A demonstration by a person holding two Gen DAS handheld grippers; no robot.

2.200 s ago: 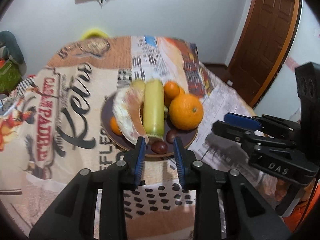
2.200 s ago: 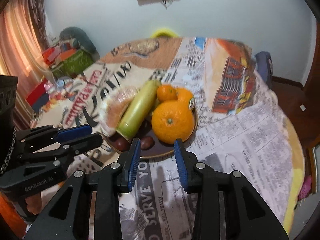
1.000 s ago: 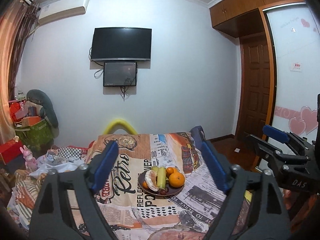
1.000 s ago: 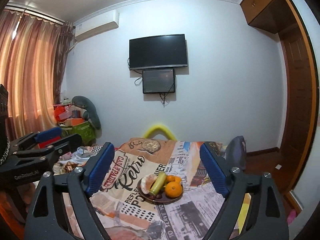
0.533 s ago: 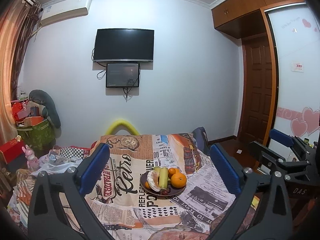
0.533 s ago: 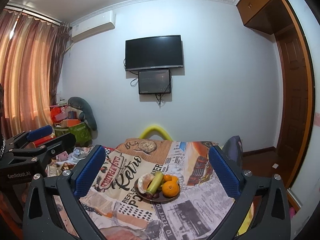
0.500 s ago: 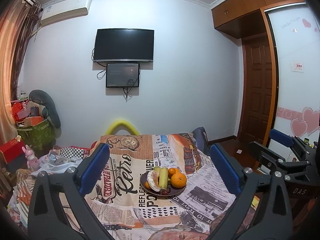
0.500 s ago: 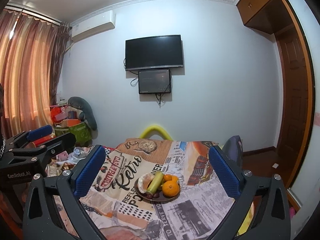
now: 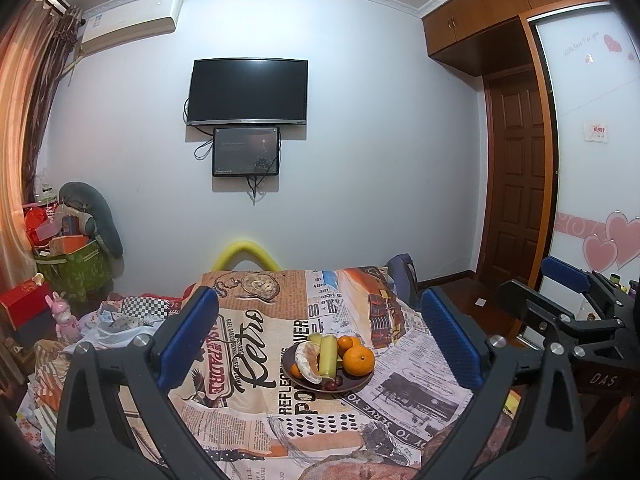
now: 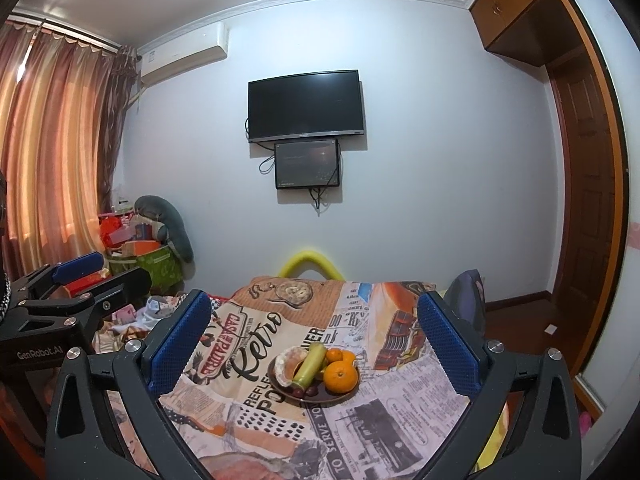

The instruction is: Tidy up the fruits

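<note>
A dark plate point(image 9: 354, 385) of fruit sits in the middle of a table under a retro newspaper-print cloth point(image 9: 248, 354). On it lie a large orange point(image 9: 359, 361), a long yellow-green fruit point(image 9: 327, 356), a peeled citrus piece point(image 9: 307, 366), smaller oranges and dark round fruits. My left gripper point(image 9: 317, 298) is open and empty, well back from the plate. My right gripper point(image 10: 314, 298) is likewise open and empty, with the plate point(image 10: 334, 398) and orange point(image 10: 340, 376) far ahead. Each gripper shows at the edge of the other's view.
A yellow arched chair back point(image 9: 248, 251) rises behind the table, and a dark blue chair point(image 9: 402, 276) stands at its far right. Boxes and a green bag point(image 9: 76, 268) crowd the left corner. A wooden door point(image 9: 520, 184) is on the right, and a TV hangs on the wall.
Both grippers have pulled back from close to the plate to a far, level view of the room. Over the last second both pairs of jaws spread wider.
</note>
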